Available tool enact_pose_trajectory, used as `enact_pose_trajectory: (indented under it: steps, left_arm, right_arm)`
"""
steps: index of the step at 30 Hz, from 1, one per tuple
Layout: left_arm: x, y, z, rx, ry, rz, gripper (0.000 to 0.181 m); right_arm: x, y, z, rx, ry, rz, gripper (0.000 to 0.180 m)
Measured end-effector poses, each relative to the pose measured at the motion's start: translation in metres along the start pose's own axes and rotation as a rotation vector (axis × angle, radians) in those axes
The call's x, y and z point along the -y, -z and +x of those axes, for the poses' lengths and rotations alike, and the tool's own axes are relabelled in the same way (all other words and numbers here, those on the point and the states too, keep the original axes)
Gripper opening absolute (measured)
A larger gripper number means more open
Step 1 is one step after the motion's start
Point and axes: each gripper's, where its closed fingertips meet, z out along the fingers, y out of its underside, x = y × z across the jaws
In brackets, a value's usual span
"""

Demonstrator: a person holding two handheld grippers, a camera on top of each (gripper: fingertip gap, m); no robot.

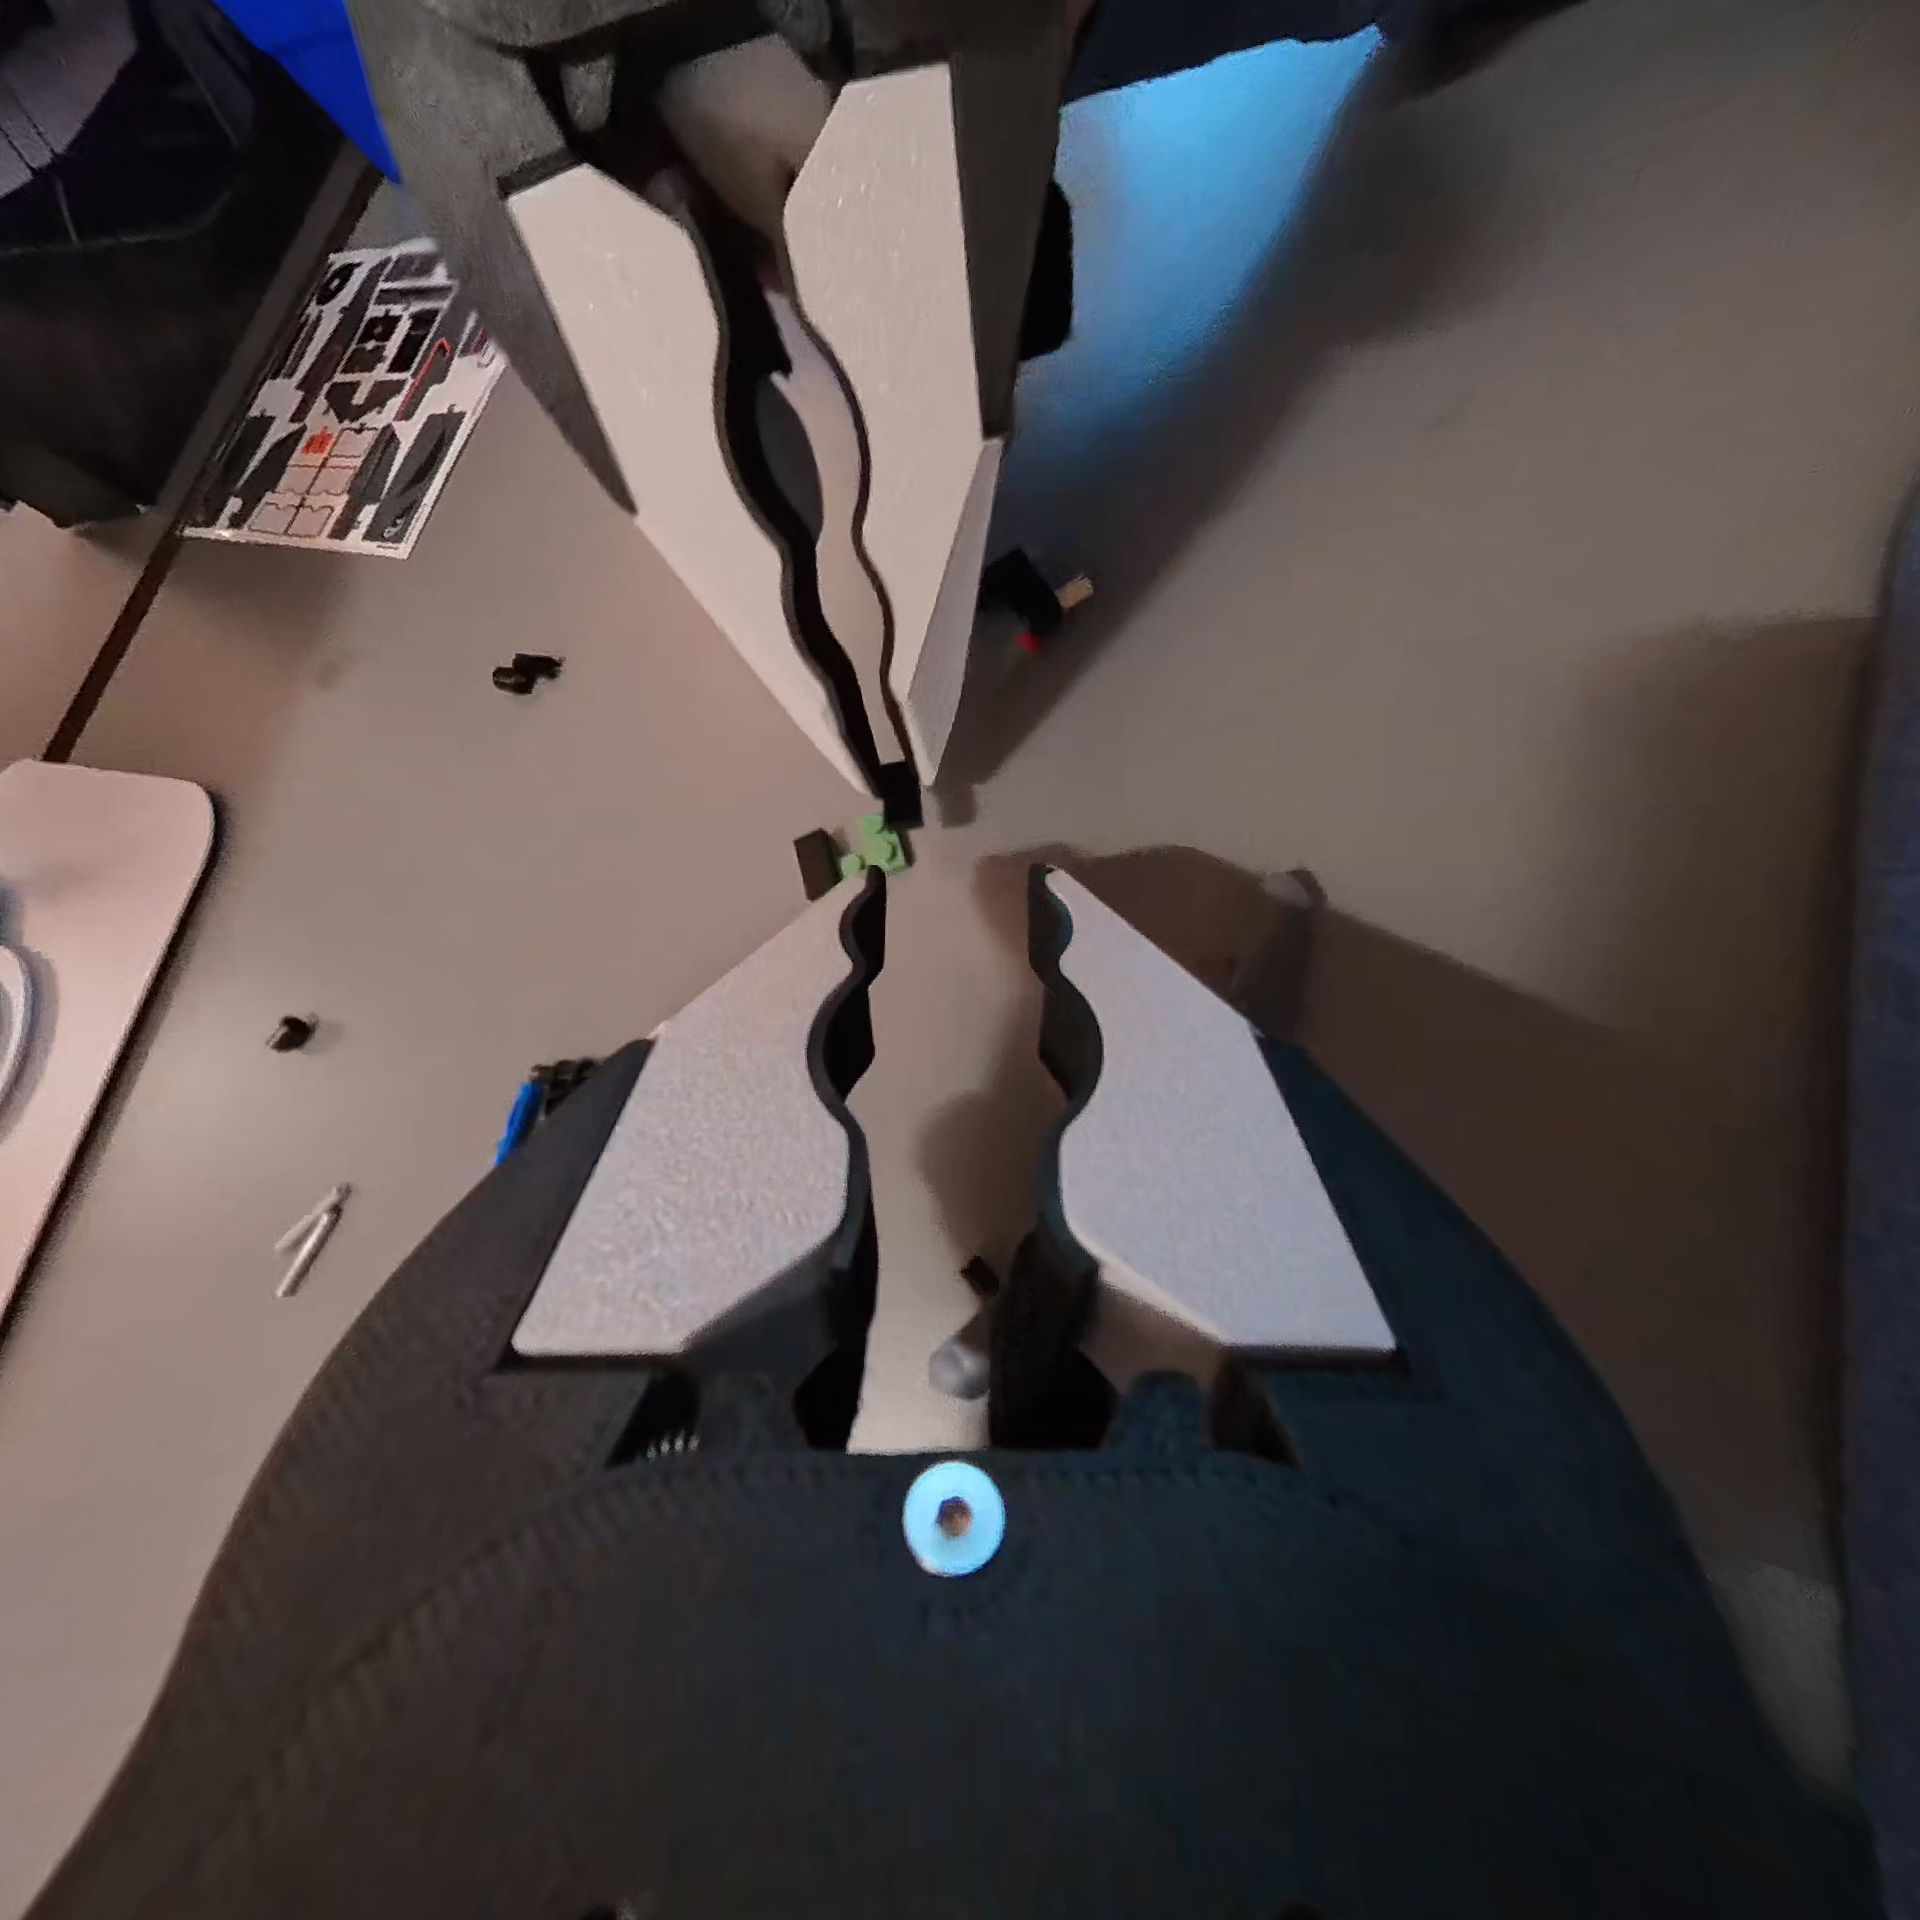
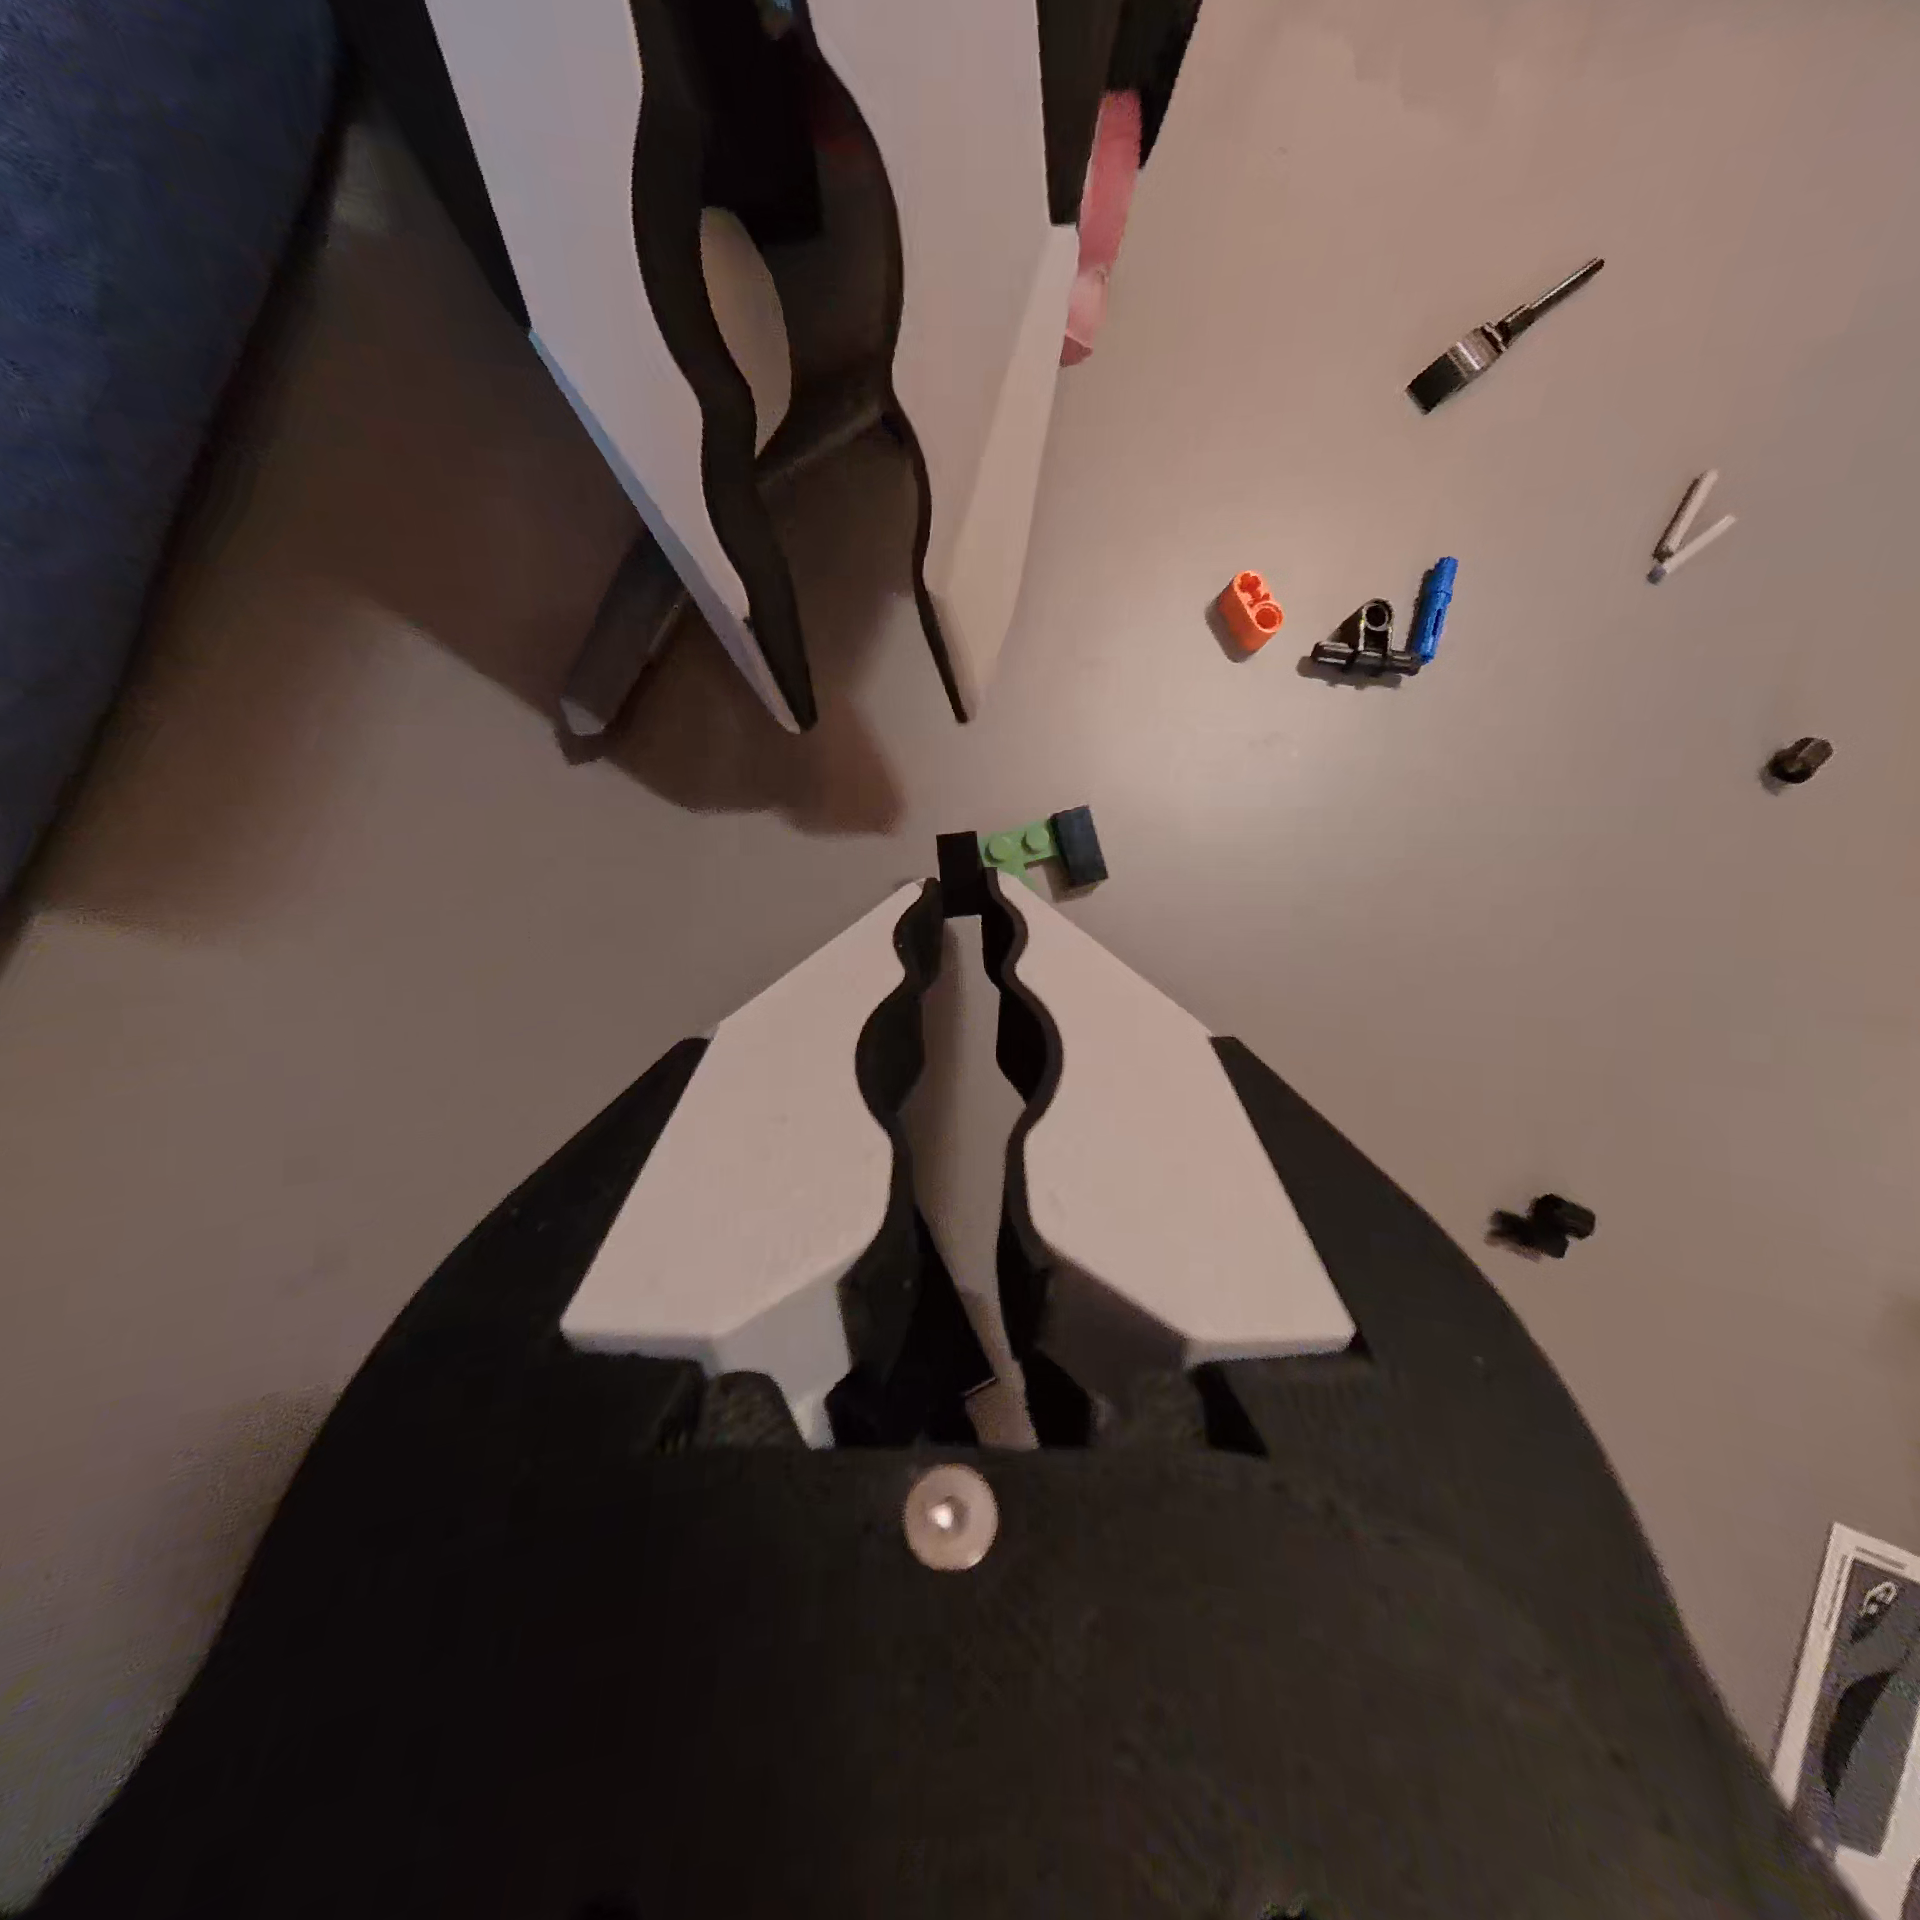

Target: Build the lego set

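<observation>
A small green plate [image 2: 1010, 847] lies on the grey table [image 2: 1351, 1039] with a dark brick [image 2: 1075, 836] on its far end. It also shows in the left wrist view [image 1: 878, 847]. My right gripper [image 2: 961, 888] is shut on a small black piece [image 2: 958, 871] and holds it at the near end of the green plate. In the left wrist view it [image 1: 899, 781] comes in from above with the black piece [image 1: 899, 798]. My left gripper [image 1: 956, 878] is open and empty, its left fingertip [image 1: 868, 904] close to the plate. In the right wrist view it [image 2: 881, 719] points in from the top.
Loose parts lie to the right: an orange connector [image 2: 1250, 613], a black connector [image 2: 1361, 639] with a blue pin [image 2: 1434, 608], a black axle part [image 2: 1496, 338], pale sticks [image 2: 1688, 525], and small black pieces [image 2: 1543, 1226]. A sticker sheet [image 1: 343, 405] and a pale pad [image 1: 94, 935] lie at the left. Left and right tips are no more than a few centimetres apart.
</observation>
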Motion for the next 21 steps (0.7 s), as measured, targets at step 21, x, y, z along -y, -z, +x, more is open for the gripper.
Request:
enact_pose_trajectory:
  steps: [21]
  left_arm:
    - [-0.005, -0.025, -0.001, -0.079, -0.080, -0.108, 0.022]
  right_arm:
    - [-0.002, -0.011, 0.008, 0.126, 0.016, -0.069, 0.005]
